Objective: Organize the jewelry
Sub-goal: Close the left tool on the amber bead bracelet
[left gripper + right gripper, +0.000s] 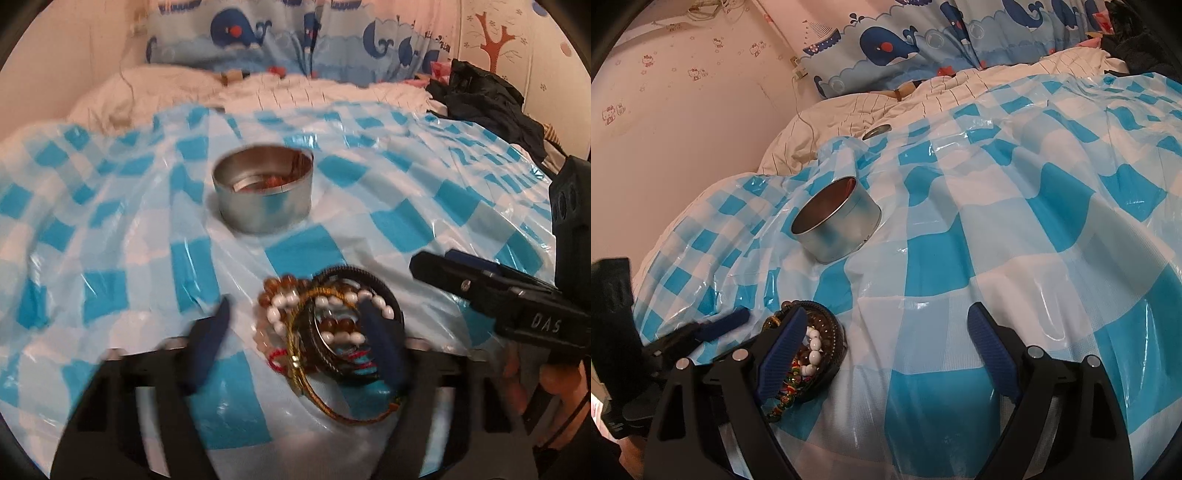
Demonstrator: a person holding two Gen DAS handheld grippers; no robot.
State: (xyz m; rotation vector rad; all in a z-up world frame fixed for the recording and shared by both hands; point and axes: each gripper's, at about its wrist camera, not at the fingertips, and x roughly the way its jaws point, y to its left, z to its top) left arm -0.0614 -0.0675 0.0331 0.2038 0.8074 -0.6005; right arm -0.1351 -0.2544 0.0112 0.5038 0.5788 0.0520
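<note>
A pile of bracelets (328,325) lies on the blue-and-white checked plastic sheet (122,229): white beads, amber beads, gold cords and dark bangles. My left gripper (299,332) is open, its fingers either side of the pile, the right finger over it. A round silver tin (264,195) stands open behind the pile, with some reddish jewelry inside. My right gripper (886,328) is open and empty, to the right of the pile (812,350), above the sheet. The tin also shows in the right wrist view (836,219). The right gripper shows at the right of the left wrist view (480,284).
The sheet covers a bed with a white quilt (177,88) and a whale-print pillow (295,40) at the back. Dark clothing (491,103) lies at the back right. A small round metal lid (876,132) lies on the quilt past the sheet's edge.
</note>
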